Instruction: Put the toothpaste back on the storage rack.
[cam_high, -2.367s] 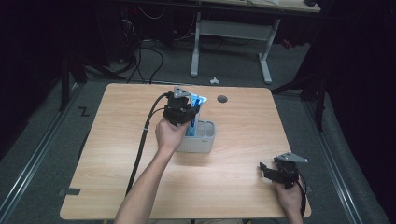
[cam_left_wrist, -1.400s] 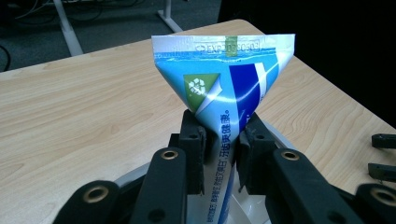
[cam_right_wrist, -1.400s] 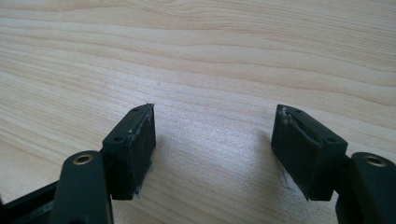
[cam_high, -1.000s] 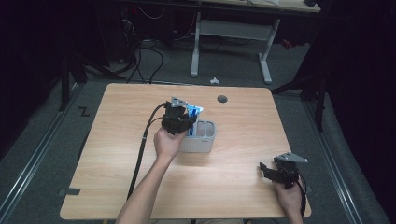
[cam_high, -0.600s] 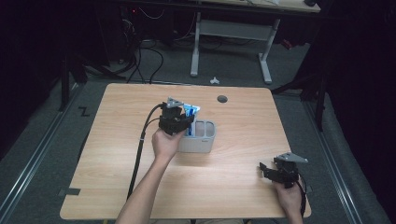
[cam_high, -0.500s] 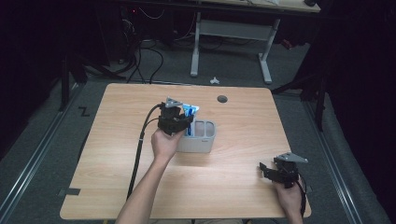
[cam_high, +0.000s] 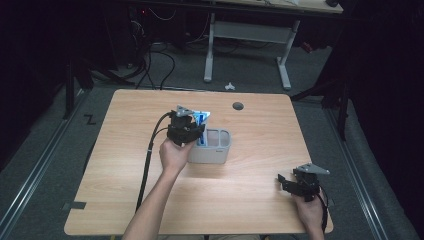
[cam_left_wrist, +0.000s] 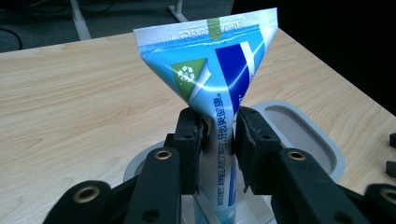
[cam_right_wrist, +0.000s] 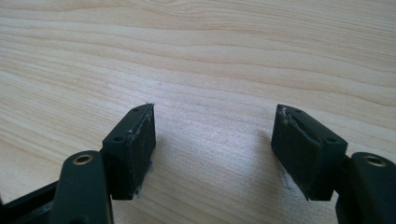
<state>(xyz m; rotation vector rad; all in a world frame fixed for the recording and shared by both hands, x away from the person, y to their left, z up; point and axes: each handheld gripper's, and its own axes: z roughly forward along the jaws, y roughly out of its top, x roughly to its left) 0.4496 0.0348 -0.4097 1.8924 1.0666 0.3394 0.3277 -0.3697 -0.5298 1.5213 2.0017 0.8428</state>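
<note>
Wood-grain table (cam_high: 125, 150); dark room, grey floor (cam_high: 250, 75), possibly carpet.

Floor cables (cam_high: 150, 65), desk frame (cam_high: 247, 32) behind.

The left gripper (cam_high: 192, 131) is held above the near left part of the grey holder (cam_high: 216, 150), forearm extended from the bottom edge, jaws clamped on a blue tube (cam_left_wrist: 219, 93). The right gripper (cam_high: 287, 181) sits well right of and nearer than the holder, jaws spread wide with nothing between them.
</note>
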